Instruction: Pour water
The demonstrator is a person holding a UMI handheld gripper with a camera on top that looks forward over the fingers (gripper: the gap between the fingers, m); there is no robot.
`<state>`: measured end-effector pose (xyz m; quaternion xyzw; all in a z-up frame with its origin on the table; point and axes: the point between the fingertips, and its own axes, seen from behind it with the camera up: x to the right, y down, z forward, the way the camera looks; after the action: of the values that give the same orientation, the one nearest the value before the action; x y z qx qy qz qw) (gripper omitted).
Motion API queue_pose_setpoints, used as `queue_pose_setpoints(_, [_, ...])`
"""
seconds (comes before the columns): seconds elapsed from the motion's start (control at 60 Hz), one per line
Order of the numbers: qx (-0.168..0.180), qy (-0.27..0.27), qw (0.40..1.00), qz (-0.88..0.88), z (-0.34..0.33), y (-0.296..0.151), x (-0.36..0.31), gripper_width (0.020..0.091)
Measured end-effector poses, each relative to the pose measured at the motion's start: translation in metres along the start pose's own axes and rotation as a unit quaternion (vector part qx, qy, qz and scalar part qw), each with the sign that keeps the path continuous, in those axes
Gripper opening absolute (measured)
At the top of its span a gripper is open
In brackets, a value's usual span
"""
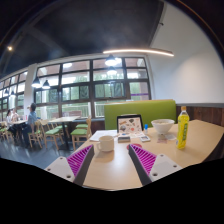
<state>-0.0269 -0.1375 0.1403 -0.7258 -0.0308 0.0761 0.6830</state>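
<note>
A white cup point(106, 142) stands on the light wooden table point(170, 150), just ahead of my fingers and a little nearer the left one. A yellow bottle point(183, 128) with a green cap stands upright farther off to the right. A white bowl point(162, 126) sits beyond the fingers, left of the bottle. My gripper point(112, 160) is open, its purple pads point(143, 158) wide apart over bare tabletop, with nothing between them.
A small framed card point(129, 125) stands on the table behind the cup. A green bench back point(140, 110) runs behind the table. To the left are more tables, chairs and a seated person point(33, 117) by large windows.
</note>
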Motion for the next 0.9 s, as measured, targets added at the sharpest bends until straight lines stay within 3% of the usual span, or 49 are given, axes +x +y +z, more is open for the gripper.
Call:
queue_pose_setpoints(0.183, [0.011, 0.024, 1.000, 0.005, 0.004, -0.004, 0.073, 0.0798])
queue_pose_setpoints(0.333, [0.018, 0.113, 0.993, -0.007, 0.010, -0.014, 0.197, 0.0804])
queue_pose_setpoints(0.5, [0.013, 0.199, 0.978, -0.062, 0.064, -0.021, 0.320, 0.0816])
queue_pose_setpoints(0.633, [-0.012, 0.222, 0.970, -0.099, 0.122, -0.010, 0.375, 0.0808])
queue_pose_setpoints(0.783, [-0.007, 0.204, 0.976, -0.073, 0.173, -0.002, 0.394, 0.0795])
queue_pose_setpoints(0.85, [-0.009, 0.220, 0.973, -0.063, 0.184, 0.002, 0.405, 0.0439])
queue_pose_setpoints(0.9, [-0.005, 0.243, 0.969, -0.048, 0.183, 0.002, 0.412, 0.0433])
